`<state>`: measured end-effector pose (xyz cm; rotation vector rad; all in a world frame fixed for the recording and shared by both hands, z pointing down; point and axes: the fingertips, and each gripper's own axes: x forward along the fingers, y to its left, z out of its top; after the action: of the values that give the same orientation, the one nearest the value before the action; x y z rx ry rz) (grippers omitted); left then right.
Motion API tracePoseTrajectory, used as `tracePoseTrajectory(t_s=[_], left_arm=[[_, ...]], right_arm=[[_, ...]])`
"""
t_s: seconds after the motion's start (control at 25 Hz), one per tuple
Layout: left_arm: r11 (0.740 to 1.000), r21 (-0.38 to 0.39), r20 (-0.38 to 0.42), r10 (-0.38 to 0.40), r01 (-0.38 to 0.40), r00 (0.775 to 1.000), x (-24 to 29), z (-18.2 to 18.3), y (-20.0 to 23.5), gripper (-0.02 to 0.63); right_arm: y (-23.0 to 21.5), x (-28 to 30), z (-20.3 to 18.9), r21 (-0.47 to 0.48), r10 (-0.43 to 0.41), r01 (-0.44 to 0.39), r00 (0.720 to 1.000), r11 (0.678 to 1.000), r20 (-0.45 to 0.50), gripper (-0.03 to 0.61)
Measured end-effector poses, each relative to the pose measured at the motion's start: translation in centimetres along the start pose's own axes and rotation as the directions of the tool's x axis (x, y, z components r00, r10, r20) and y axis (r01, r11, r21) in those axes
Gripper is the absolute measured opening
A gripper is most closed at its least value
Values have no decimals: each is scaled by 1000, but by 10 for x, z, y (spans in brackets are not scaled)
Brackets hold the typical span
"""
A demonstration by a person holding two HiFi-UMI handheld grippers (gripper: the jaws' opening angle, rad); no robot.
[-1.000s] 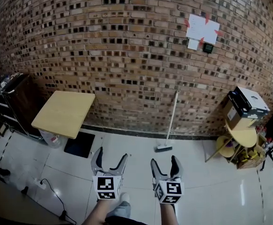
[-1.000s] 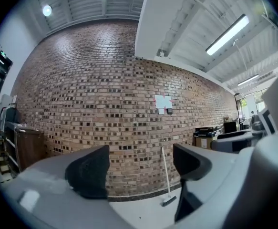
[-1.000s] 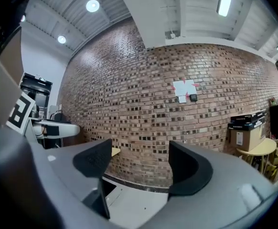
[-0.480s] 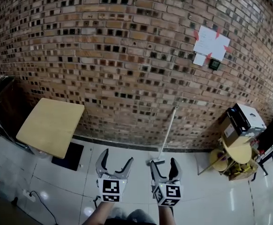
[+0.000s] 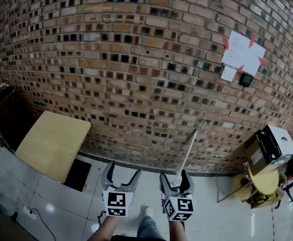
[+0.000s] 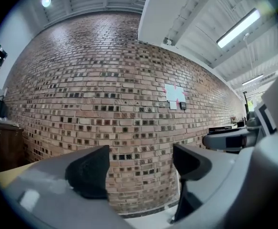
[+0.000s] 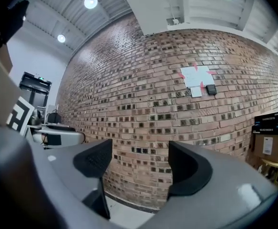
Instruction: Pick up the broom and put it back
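Note:
The broom (image 5: 188, 151) leans against the brick wall, its pale handle rising up and to the right. Its head on the floor is hidden behind my right gripper (image 5: 174, 176), which is open and empty just in front of the handle's lower end. My left gripper (image 5: 122, 171) is open and empty too, to the left of the broom. In the left gripper view the left gripper (image 6: 141, 171) frames the wall, and the broom handle (image 6: 178, 184) shows as a thin pale line beside the right-hand jaw. The right gripper (image 7: 140, 168) looks at bare brick; no broom shows there.
A wooden table (image 5: 51, 142) stands at the left by the wall, with a black mat (image 5: 79, 173) under its near corner. At the right are stacked boxes (image 5: 270, 151) over a round yellow stand (image 5: 260, 183). White paper (image 5: 242, 52) is taped on the wall. A cable (image 5: 39, 220) lies at the lower left.
The view has closed in on the wall. Both grippers now sit nearer the broom, and the right gripper covers the broom head that showed on the floor before. Both stay open.

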<state>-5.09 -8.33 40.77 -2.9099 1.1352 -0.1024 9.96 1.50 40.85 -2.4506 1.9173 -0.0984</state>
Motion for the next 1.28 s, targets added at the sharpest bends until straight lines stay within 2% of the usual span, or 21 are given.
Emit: tracePoseTrajectory(t_s=[0.16, 0.32, 0.64, 0.88, 0.96, 1.08, 1.28], left_arm=[[999, 35, 45, 23, -24, 999, 71, 33, -1, 422], [998, 39, 64, 55, -57, 996, 135, 51, -4, 422], [996, 18, 32, 83, -84, 996, 217, 48, -22, 417], [997, 30, 8, 76, -76, 997, 256, 42, -11, 406], [998, 42, -1, 50, -49, 999, 270, 42, -12, 405], [997, 68, -30, -28, 30, 999, 292, 37, -24, 405], [979, 68, -100, -185, 193, 978, 322, 14, -64, 405]], right_arm=[[-42, 64, 35, -5, 28, -27, 998, 1000, 58, 373], [-74, 116, 53, -23, 74, -72, 995, 997, 71, 373], [-127, 190, 53, -5, 133, -133, 990, 991, 47, 373], [-142, 227, 39, 13, 138, -138, 990, 990, 31, 373], [-149, 235, 34, 32, 118, -118, 993, 992, 25, 373], [-164, 239, 24, 45, 65, -65, 998, 997, 9, 373], [-199, 227, -2, 62, -40, 42, 998, 997, -42, 373]])
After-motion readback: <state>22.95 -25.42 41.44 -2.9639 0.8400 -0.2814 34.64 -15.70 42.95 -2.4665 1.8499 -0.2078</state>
